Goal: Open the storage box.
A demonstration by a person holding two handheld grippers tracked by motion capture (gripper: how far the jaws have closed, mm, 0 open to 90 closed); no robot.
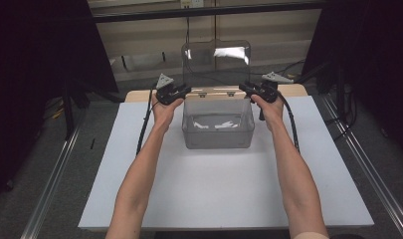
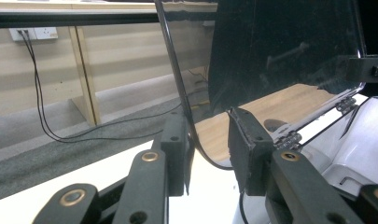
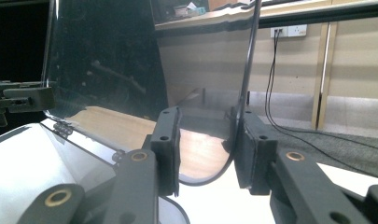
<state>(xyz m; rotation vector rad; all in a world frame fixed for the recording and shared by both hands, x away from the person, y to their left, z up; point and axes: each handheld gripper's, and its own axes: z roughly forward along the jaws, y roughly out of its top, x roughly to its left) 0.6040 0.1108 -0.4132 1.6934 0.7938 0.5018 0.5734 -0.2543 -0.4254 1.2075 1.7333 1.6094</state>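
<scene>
One clear box point(image 1: 217, 130), one raised lid point(image 1: 216, 57); two tools point(image 1: 175, 93) point(image 1: 258, 90) spread, straddling lid edges.

Clear plastic box point(image 1: 217, 130) sits toward the far middle of the white tabletop point(image 1: 224, 194). Its transparent lid point(image 1: 216, 59) stands upright, hinged at the rear rim. Left tool point(image 1: 184, 90) at the lid's lower left corner, right tool point(image 1: 245, 87) at its lower right corner.

A lab: railed frame point(image 1: 50, 184), dark curtains point(image 1: 35, 74), bare test table point(image 1: 224, 194).
</scene>
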